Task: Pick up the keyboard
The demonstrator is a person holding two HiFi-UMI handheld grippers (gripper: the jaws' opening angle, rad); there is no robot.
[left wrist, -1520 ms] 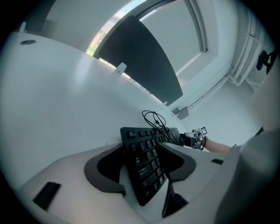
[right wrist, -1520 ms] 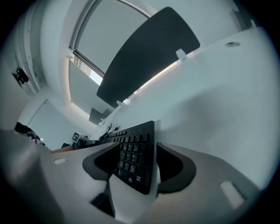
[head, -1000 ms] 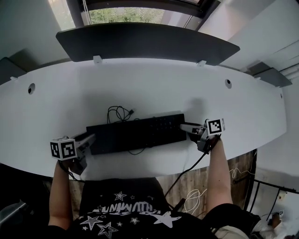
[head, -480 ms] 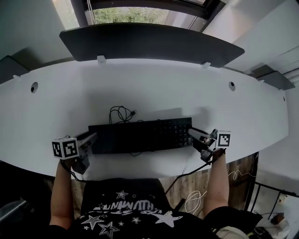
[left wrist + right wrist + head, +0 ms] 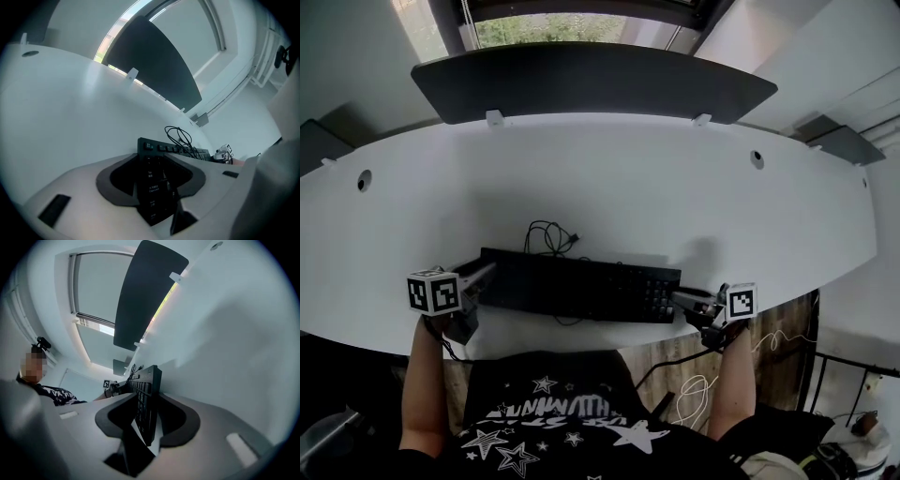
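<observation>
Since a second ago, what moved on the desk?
The right gripper closed on the right end of the keyboard and pulled it toward the person; its jaws are now opening a little, keyboard between them. The left gripper stayed on the left end.

Office: desk (image 5: 581, 178) w/ partition (image 5: 591, 80), keyboard (image 5: 581, 286)

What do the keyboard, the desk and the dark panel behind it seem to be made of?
The keyboard: black matte plastic, probably; dull moulded keys. The desk: smooth white top, likely laminate or painted board; faint sheen. The panel: dark grey, matte; felt or plastic, unclear.
</observation>
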